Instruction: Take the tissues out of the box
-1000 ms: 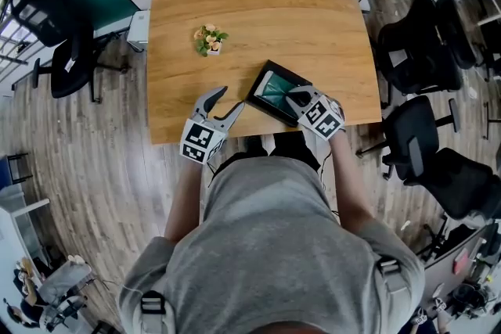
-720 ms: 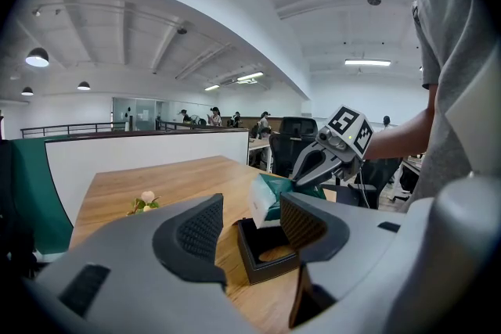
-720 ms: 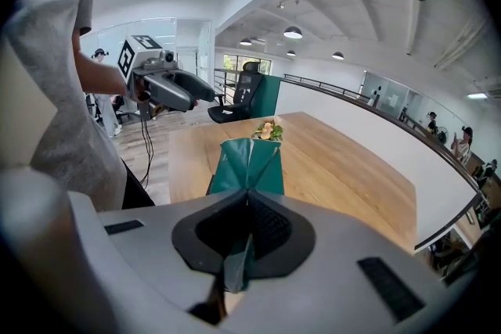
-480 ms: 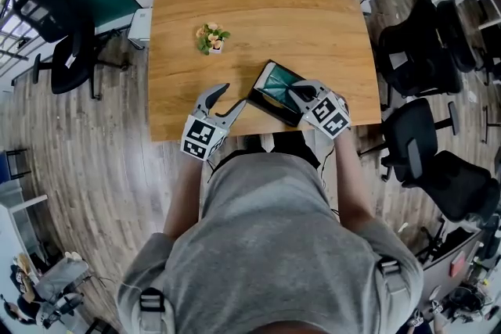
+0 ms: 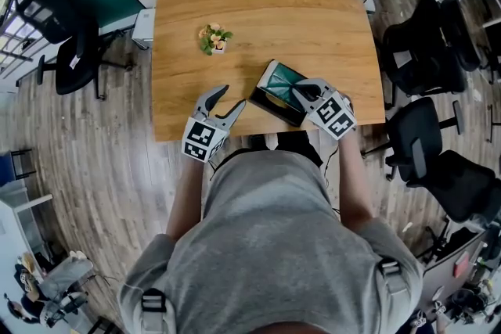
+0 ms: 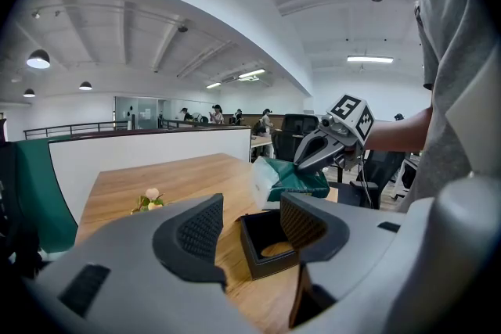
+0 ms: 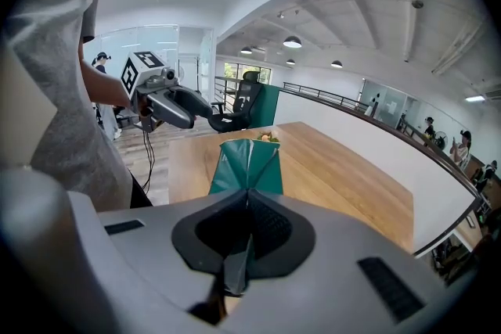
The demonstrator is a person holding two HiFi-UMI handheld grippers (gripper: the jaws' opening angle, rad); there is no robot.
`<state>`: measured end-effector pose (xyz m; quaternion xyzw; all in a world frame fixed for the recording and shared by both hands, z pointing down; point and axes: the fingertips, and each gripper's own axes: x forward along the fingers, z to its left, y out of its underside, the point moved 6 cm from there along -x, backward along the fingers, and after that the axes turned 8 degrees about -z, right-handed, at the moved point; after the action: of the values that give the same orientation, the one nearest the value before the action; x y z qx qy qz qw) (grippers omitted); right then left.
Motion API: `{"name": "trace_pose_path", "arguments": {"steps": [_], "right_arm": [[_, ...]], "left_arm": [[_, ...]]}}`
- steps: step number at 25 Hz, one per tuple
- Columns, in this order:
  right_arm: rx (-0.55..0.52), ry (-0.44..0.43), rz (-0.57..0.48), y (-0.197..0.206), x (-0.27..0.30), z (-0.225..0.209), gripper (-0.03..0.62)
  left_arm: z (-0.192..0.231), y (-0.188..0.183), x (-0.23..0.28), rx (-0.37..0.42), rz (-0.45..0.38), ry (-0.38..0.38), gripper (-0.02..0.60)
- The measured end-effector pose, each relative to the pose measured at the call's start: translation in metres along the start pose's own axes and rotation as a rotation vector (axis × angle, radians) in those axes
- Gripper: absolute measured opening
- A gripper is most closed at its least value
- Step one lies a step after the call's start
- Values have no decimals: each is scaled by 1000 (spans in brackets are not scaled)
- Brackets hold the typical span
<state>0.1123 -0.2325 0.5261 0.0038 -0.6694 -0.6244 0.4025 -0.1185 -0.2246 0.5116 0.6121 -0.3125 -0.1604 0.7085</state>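
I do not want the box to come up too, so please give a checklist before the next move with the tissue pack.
1. Right gripper shut on the green tissue pack: ok.
2. Pack clear of the black box rim: cannot tell, its lower edge is partly hidden.
3. Left gripper steadying the box: not ok, fingers open, not pressing it.
4. Bare table beside the box: ok.
5. Flower pot out of the way: ok.

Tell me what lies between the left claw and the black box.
Nothing but bare tabletop. The head view shows the open left claw short of the black box, with plain wood between them; the left gripper view agrees.
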Motion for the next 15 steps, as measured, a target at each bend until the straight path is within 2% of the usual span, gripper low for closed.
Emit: {"name": "trace_pose_path", "arguments": {"steps": [15], "right_arm": [[-7, -4, -22, 4, 3, 2, 11]], "left_arm": [[-3, -2, 18, 8, 6, 19, 242]]}}
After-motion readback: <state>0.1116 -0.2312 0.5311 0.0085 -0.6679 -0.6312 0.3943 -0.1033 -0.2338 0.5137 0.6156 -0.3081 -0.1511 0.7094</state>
